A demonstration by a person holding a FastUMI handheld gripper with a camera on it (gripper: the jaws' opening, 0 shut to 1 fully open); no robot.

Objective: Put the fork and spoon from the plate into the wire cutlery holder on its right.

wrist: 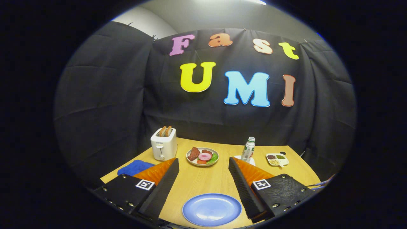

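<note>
Plate (211, 210) btwn spread fingers (241, 186), wood table (203, 178)

The blue cloth (135, 167) at the table's left edge is partly covered by a finger (159, 183); the food in the divided dish (277, 159) is too small to be identified.

Ridged tool (203, 173), square tags, screws

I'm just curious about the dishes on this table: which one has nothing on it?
The blue plate, lying between the open gripper's fingers. The white plate beyond them holds food, and the small divided dish beside the bottle holds fillings.
</note>
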